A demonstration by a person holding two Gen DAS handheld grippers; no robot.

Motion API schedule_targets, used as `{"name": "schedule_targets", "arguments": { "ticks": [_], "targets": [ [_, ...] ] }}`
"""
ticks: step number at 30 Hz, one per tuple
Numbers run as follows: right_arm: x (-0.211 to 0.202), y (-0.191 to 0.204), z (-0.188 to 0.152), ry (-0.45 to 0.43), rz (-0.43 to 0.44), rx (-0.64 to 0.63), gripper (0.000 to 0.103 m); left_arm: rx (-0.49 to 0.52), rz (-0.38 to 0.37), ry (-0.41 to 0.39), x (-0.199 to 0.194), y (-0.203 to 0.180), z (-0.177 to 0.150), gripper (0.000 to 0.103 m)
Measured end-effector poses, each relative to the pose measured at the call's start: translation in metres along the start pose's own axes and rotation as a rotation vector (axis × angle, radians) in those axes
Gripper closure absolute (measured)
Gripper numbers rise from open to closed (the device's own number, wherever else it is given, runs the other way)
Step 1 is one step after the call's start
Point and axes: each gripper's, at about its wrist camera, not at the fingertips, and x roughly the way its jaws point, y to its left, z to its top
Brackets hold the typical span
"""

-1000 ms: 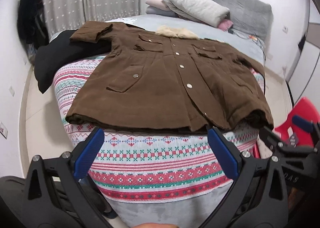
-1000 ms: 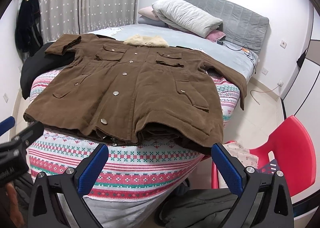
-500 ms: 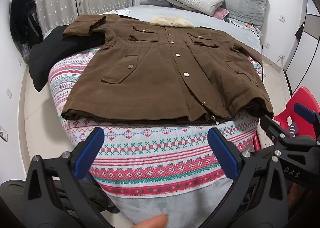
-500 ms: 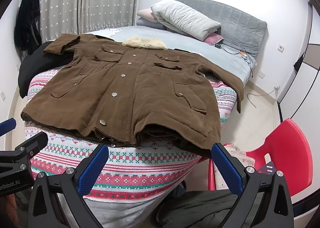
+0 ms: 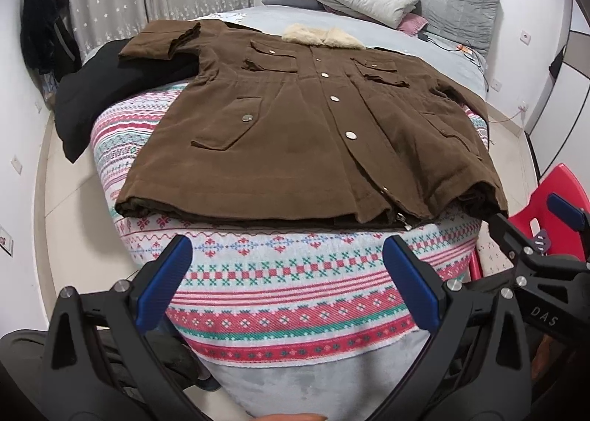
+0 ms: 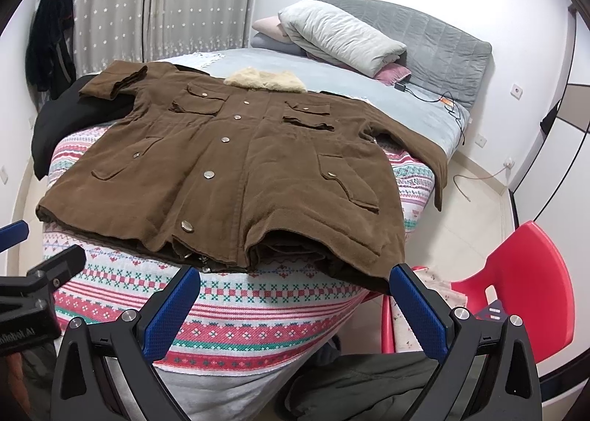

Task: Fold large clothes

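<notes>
A large brown corduroy coat (image 5: 295, 133) with a cream fur collar lies spread front-up on the patterned blanket (image 5: 295, 295) at the foot of the bed; it also shows in the right wrist view (image 6: 236, 177). Its left sleeve is folded back onto a black garment, its right sleeve hangs over the bed's right edge. My left gripper (image 5: 287, 284) is open and empty, in front of the coat's hem. My right gripper (image 6: 295, 314) is open and empty, below the hem's right half.
A black garment (image 5: 96, 89) drapes off the bed's left side. Pillows (image 6: 339, 37) and a grey headboard are at the far end. A red plastic chair (image 6: 523, 295) stands right of the bed. Dark clothes (image 6: 361, 384) lie on the floor below.
Both grippers have drifted slightly and tilted down, so the coat sits a little higher and closer in view. Both stay open and empty.
</notes>
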Motion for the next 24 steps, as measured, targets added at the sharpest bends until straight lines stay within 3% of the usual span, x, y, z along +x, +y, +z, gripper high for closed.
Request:
{"name": "schedule_targets", "arguments": {
  "ticks": [3,6,9,12,13,15,17,20,23,24],
  "targets": [
    [0.006,-0.002,0.0,0.013,0.004,0.006,0.0,0.01,0.012,0.015,0.006,0.002,0.001,0.0],
    [0.03,-0.013,0.004,0.082,0.094,0.039,0.0,-0.035,0.012,0.045,0.019,0.025,0.011,0.0],
    [0.072,-0.061,0.013,0.194,0.224,0.25,0.0,-0.194,0.05,0.079,0.036,0.082,0.018,0.0],
    [0.1,-0.13,0.01,0.258,0.207,0.49,0.0,-0.325,0.106,0.06,0.046,0.144,0.019,0.0],
    [0.107,-0.153,0.005,0.271,0.244,0.593,0.0,-0.356,0.112,0.08,0.052,0.157,0.019,0.001],
    [0.119,-0.178,-0.005,0.276,0.362,0.77,0.0,-0.435,0.068,0.124,0.071,0.18,0.017,0.003],
    [0.134,-0.188,-0.013,0.275,0.368,0.846,0.0,-0.545,0.0,0.163,0.09,0.196,0.014,0.006],
    [0.152,-0.189,-0.038,0.304,0.403,0.98,0.0,-0.609,-0.074,0.147,0.102,0.196,0.013,0.006],
    [0.166,-0.177,-0.048,0.353,0.451,1.052,0.0,-0.622,-0.064,0.107,0.113,0.186,0.021,0.019],
    [0.172,-0.176,-0.052,0.345,0.477,1.076,0.0,-0.609,-0.065,0.092,0.115,0.184,0.023,0.032]
  ]
}}
